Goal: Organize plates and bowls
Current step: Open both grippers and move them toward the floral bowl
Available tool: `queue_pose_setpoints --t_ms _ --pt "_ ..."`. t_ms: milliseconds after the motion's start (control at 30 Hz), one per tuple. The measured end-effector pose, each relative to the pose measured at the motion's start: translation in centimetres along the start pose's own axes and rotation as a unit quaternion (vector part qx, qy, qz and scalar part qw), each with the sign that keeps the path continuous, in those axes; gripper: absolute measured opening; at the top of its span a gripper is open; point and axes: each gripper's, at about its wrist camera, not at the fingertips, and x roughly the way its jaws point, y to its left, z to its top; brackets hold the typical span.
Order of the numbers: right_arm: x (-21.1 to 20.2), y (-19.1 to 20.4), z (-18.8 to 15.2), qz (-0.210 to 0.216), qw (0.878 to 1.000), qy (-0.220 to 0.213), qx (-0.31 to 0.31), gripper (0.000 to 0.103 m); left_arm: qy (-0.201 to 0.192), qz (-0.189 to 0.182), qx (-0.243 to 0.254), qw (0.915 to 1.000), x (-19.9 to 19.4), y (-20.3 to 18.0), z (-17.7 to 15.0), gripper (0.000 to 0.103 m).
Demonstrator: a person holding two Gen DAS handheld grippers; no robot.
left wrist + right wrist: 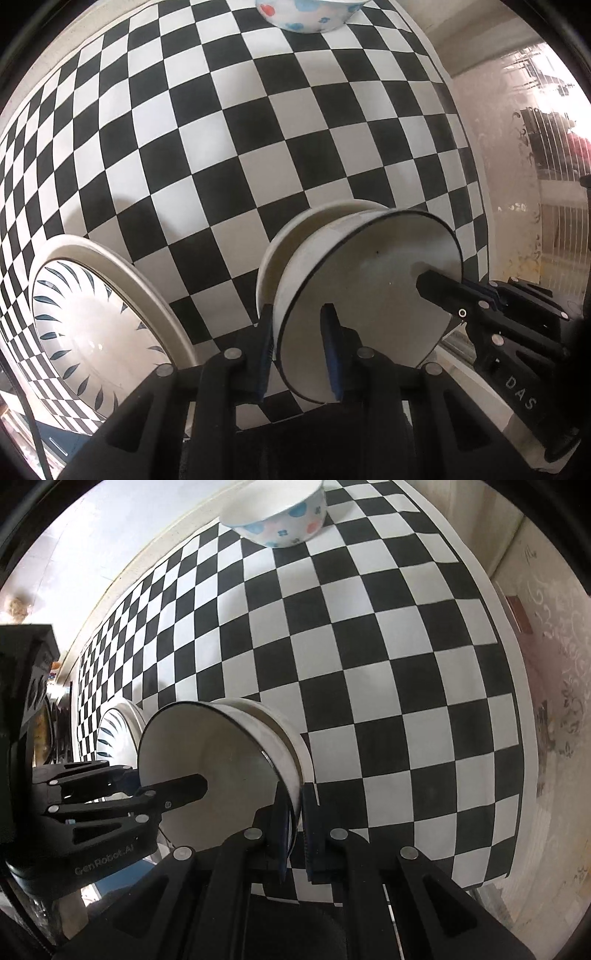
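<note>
A white bowl with a thin black rim (369, 295) sits inside a cream plate or shallow dish (269, 266), both over the checkered cloth. My left gripper (301, 347) is shut on the bowl's near rim. My right gripper (295, 830) is shut on the opposite rim of the same bowl (207, 749); its finger also shows in the left wrist view (443, 291). A white plate with dark leaf marks (99, 325) lies to the left. A white bowl with blue and red flowers (280, 513) stands at the far end.
The black-and-white checkered cloth (258, 129) covers the table, with its right edge (517, 686) near a pale patterned wall. Dark furniture (26, 672) stands at the left in the right wrist view.
</note>
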Motion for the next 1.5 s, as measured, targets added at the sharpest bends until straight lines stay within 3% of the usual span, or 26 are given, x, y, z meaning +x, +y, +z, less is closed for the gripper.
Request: queue_pose_setpoints --t_ms 300,400,700,833,967,1033,1067,1100,1167,1500 --pt "-0.4 -0.4 0.0 0.010 1.000 0.005 0.009 0.008 0.007 -0.006 -0.003 1.0000 -0.2 0.6 -0.4 0.023" --pt "-0.4 -0.4 0.0 0.014 1.000 0.005 0.010 0.007 0.016 0.008 -0.005 0.9998 -0.5 1.0 -0.8 0.023" --pt "-0.4 -0.6 0.0 0.022 1.000 0.007 0.012 0.007 0.022 -0.006 -0.024 0.9995 -0.1 2.2 -1.4 0.023" --pt "-0.7 -1.0 0.5 0.036 0.999 0.011 0.023 0.008 0.003 -0.002 -0.029 0.9996 -1.5 2.6 -1.5 0.023" --pt "-2.7 -0.9 1.7 0.018 1.000 -0.015 0.007 0.008 -0.050 0.020 -0.036 0.9979 -4.7 2.8 -1.0 0.023" --pt "-3.8 -0.9 2.8 0.011 0.999 -0.030 0.001 0.019 -0.077 0.024 -0.040 0.9959 -6.4 3.0 -0.2 0.024" --pt "-4.4 -0.9 3.4 0.010 0.999 -0.040 -0.001 0.035 -0.089 0.026 -0.043 0.9948 -7.0 3.1 0.2 0.026" --pt "-4.8 -0.9 4.0 0.010 0.999 -0.048 -0.001 0.062 -0.098 0.030 -0.044 0.9937 -7.5 3.2 0.8 0.031" --pt "-5.8 -1.0 5.4 0.006 0.998 -0.070 -0.003 0.088 -0.110 0.033 -0.052 0.9920 -8.2 3.5 2.2 0.031" --pt "-7.6 -2.0 13.8 0.000 0.993 -0.116 0.024 0.088 -0.154 0.046 -0.081 0.9838 -10.1 5.3 10.9 0.031"
